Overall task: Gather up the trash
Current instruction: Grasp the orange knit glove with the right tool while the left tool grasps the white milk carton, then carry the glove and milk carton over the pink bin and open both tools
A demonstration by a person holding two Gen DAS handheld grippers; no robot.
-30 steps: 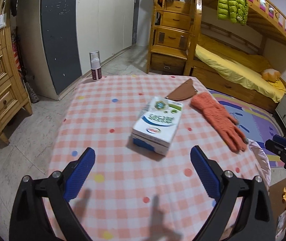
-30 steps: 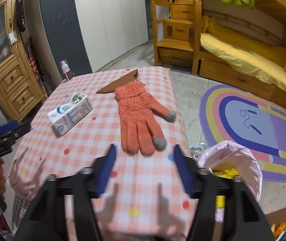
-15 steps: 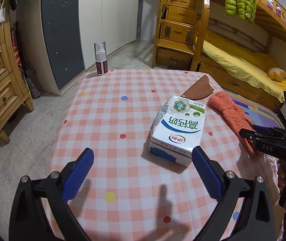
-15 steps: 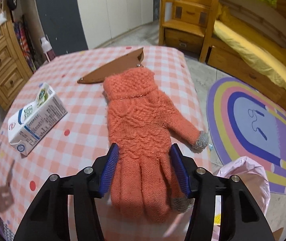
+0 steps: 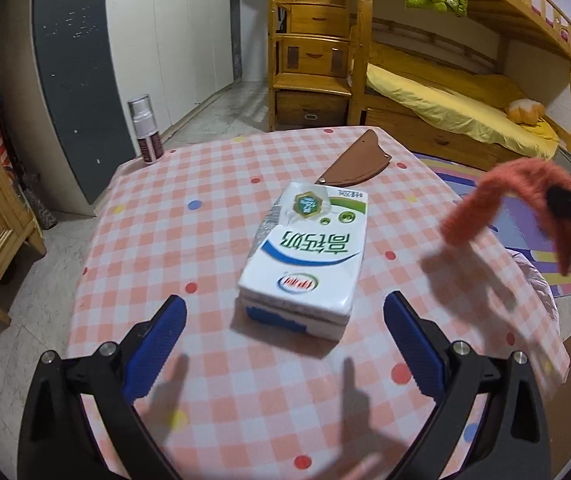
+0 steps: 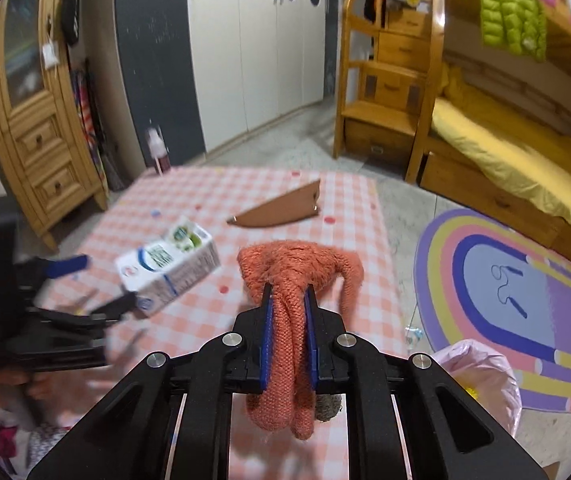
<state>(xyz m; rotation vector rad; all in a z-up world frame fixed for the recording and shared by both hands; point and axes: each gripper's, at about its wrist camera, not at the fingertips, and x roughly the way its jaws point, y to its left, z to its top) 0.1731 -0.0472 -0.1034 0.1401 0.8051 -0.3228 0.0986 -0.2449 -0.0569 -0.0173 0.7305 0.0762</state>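
Observation:
My right gripper (image 6: 288,300) has its jaws closing on an orange knitted glove (image 6: 297,268), pinched between the blue pads and lifted off the checked table (image 6: 349,216). In the left wrist view the same glove (image 5: 497,196) hangs in the air at the right. A white milk carton (image 5: 309,256) lies on its side mid-table. My left gripper (image 5: 285,328) stands open just before it, a finger on either side of the carton's near end, not touching it. The carton (image 6: 169,264) also shows in the right wrist view.
A brown wedge-shaped sheath (image 5: 355,162) lies behind the carton. A spray bottle (image 5: 146,130) stands at the table's far left corner. A pink trash bag (image 6: 481,380) sits on the floor to the right of the table, by a rainbow rug (image 6: 517,300). A bunk bed (image 5: 445,92) stands behind.
My right gripper closed on the glove and raised it off the table. My left gripper moved closer to the milk carton and stayed open.

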